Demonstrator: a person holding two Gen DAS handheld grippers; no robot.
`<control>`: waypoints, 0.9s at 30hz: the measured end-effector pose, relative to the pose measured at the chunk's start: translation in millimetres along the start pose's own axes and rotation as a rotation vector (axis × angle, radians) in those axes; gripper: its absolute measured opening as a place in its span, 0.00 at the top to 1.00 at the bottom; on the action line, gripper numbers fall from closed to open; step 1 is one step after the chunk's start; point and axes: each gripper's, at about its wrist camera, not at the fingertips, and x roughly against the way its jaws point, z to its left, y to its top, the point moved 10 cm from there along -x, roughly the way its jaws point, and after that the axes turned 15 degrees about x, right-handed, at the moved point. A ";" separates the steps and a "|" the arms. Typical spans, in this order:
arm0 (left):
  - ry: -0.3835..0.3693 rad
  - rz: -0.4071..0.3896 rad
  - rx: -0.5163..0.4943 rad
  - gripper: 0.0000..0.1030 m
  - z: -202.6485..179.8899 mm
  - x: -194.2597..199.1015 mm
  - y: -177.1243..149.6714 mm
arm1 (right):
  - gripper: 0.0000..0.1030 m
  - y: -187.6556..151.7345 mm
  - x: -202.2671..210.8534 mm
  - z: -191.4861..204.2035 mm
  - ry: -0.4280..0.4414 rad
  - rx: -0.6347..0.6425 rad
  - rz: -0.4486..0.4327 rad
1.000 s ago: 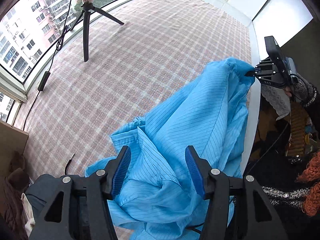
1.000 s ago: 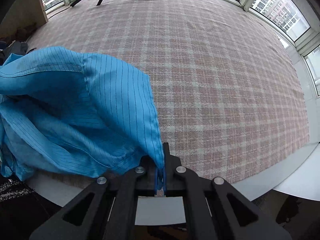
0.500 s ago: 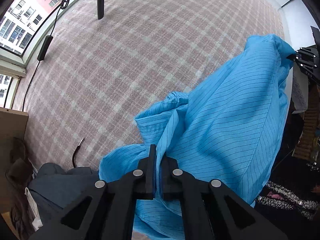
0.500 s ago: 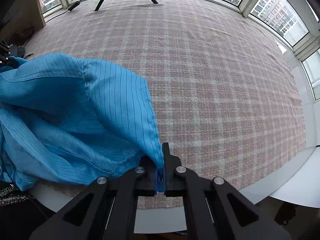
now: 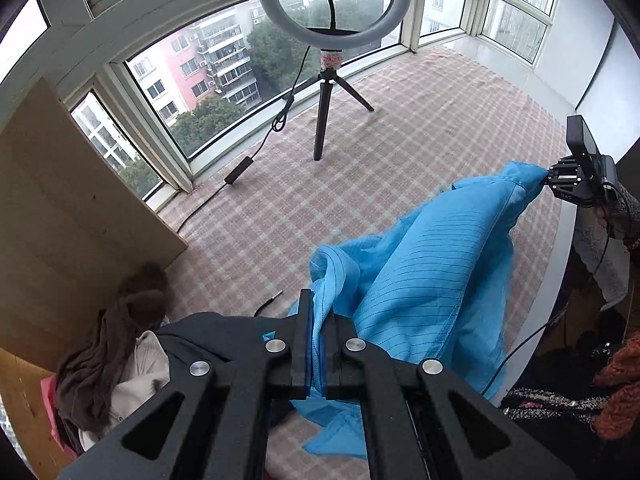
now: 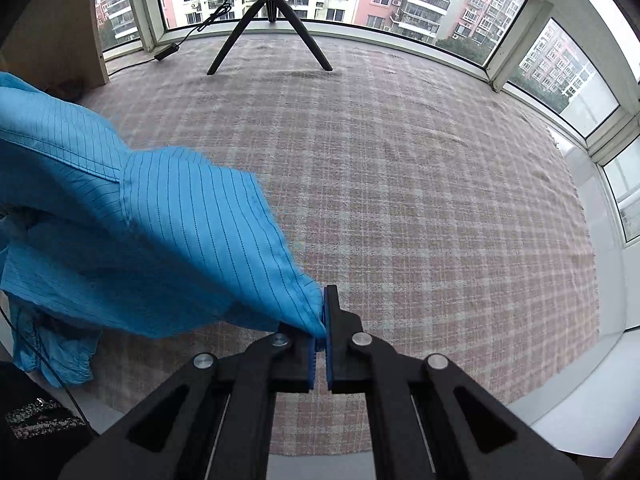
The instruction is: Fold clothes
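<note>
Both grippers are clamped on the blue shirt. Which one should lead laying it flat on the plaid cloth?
Right, probably. The right gripper pinches a corner of the blue shirt with open plaid cloth ahead. The left gripper grips bunched fabric near the pile of clothes, so it has less room.

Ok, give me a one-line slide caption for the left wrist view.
Left gripper and right gripper both pinch the blue striped garment, lifting it over the plaid cloth.
</note>
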 end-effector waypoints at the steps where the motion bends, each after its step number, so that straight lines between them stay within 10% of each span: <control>1: -0.029 0.060 0.025 0.99 0.0 -12.4 -28.5 | 0.97 4.6 -2.7 3.6 0.003 0.006 0.007; 8: -0.073 0.433 0.089 0.93 -19.1 -96.5 -189.6 | 0.97 -3.1 -39.3 39.1 0.049 0.051 0.077; 19: -0.015 0.128 -0.261 0.42 -80.8 -56.4 -15.4 | 0.97 38.2 -63.3 50.3 0.062 0.084 0.053; 25: 0.043 0.252 -0.430 0.46 -109.2 -136.6 -3.3 | 0.97 65.4 -69.0 48.7 0.047 0.075 0.040; 27: 0.064 0.304 -0.452 0.89 -106.6 -152.4 -10.6 | 0.97 82.5 -71.8 48.0 0.046 0.069 0.034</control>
